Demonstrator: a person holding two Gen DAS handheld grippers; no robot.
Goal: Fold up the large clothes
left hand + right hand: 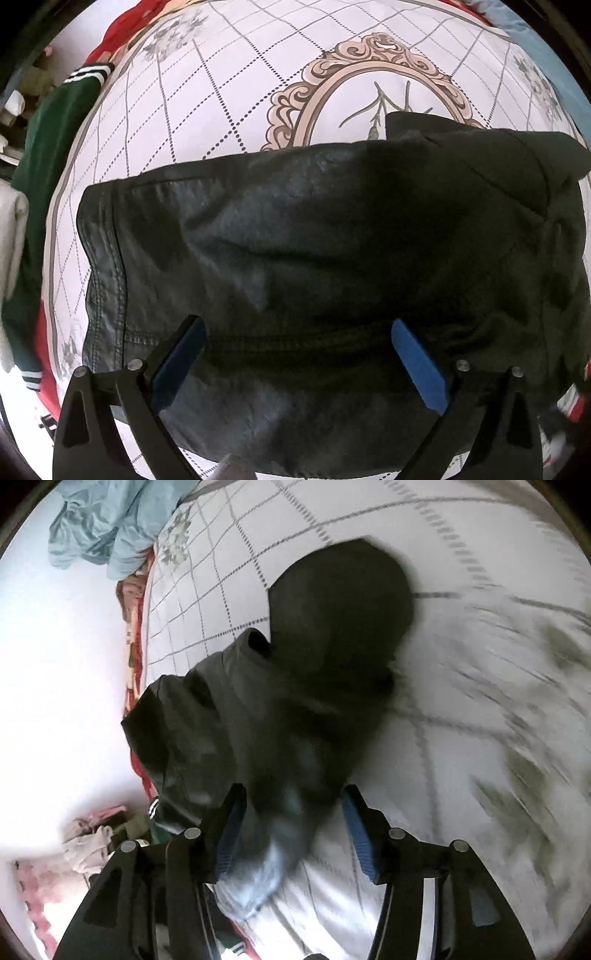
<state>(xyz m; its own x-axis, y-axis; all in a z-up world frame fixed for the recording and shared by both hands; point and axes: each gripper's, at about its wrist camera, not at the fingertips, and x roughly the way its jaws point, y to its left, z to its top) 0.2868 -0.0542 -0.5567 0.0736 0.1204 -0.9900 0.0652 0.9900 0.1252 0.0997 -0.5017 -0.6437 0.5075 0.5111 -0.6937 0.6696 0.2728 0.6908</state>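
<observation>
A: What does the left view show?
B: A dark jacket [314, 258] flat on a white bed [221, 92]; left gripper [297, 354] fingers spread above it. A green garment [48, 155] lies at the bed's left edge.
A: And the right view?
B: Blurred. Right gripper [291, 830] fingers spread around a jacket fold; blue cloth [103, 520] far off. No writing is readable.

Right hand-held gripper [293, 830] open over black jacket [280, 701], bunched near bed [461, 701] edge; frame motion-blurred.
</observation>
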